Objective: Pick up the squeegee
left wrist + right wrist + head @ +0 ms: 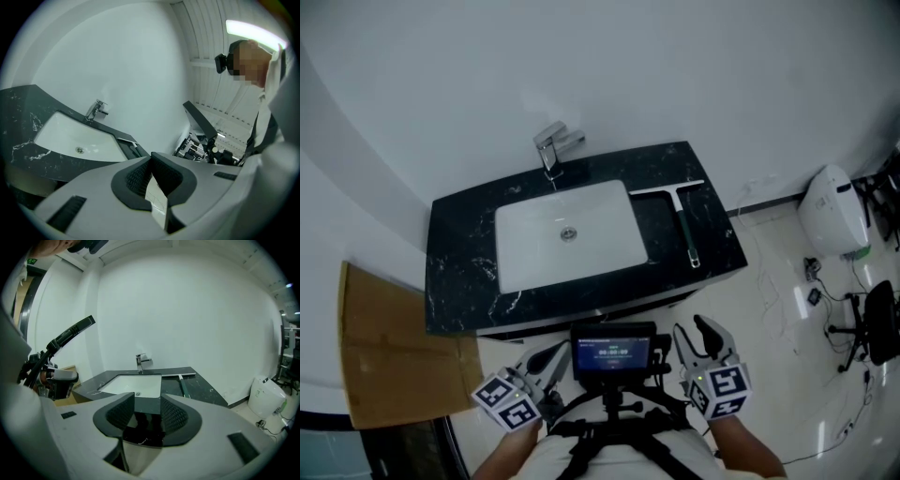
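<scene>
The squeegee [680, 220] lies flat on the black marble counter [469, 281], right of the white sink [534, 246]. Its silver blade is toward the wall and its green handle points at the front edge. It also shows small in the right gripper view as the squeegee [183, 386], and in the left gripper view as the squeegee [131, 146]. Both grippers hang well short of the counter. My left gripper [546, 364] has its pads meeting at the tips, left gripper [151, 159]. My right gripper [692, 330] stands open with nothing between its pads, right gripper [147, 401].
A chrome faucet [553, 150] stands behind the sink. Brown cardboard [384, 347] leans at the left. On the glossy floor at the right are a white appliance [834, 211], cables and a black chair [877, 323]. A small screen [612, 352] sits between the grippers.
</scene>
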Available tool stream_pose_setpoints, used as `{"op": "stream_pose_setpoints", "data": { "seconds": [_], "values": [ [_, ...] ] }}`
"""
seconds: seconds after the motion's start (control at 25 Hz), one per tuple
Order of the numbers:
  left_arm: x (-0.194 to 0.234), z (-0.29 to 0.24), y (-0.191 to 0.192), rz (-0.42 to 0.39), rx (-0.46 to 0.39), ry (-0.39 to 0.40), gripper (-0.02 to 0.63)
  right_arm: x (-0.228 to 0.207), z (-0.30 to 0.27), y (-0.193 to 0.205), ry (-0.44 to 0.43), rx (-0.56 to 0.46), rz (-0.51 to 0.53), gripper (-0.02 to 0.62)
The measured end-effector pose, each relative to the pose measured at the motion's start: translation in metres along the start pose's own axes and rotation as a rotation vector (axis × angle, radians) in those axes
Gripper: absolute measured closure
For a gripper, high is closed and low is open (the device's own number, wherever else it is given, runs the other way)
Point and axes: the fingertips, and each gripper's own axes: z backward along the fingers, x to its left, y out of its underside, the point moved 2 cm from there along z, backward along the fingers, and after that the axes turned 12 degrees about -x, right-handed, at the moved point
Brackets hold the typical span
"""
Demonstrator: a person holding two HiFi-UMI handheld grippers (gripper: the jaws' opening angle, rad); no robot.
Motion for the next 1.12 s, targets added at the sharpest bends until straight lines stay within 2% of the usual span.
{"op": "stream_pose_setpoints", "data": {
  "seconds": [0.32, 0.56, 0.68, 0.84, 1.12],
  "values": [
    [0.022, 0.008, -0.008, 0.02, 0.052, 0.081, 0.609, 0.014, -0.002, -0.011, 0.103, -0.03, 0.03, 0.417],
    [0.028, 0.01, -0.016, 0.009, 0.041, 0.076, 0.609, 0.018, -0.001, -0.02, 0.089, -0.033, 0.061, 0.417],
    [0.028, 0.004, -0.017, 0.011, 0.016, 0.058, 0.609, 0.01, -0.005, -0.032, 0.053, -0.032, 0.073, 0.417],
    [0.019, -0.012, -0.015, 0.013, 0.002, 0.064, 0.609, -0.01, -0.002, -0.058, 0.047, -0.053, 0.069, 0.417],
    [0.012, -0.032, -0.015, 0.001, -0.01, 0.065, 0.609, -0.046, -0.002, -0.098, 0.09, -0.137, 0.059, 0.417]
  ]
}}
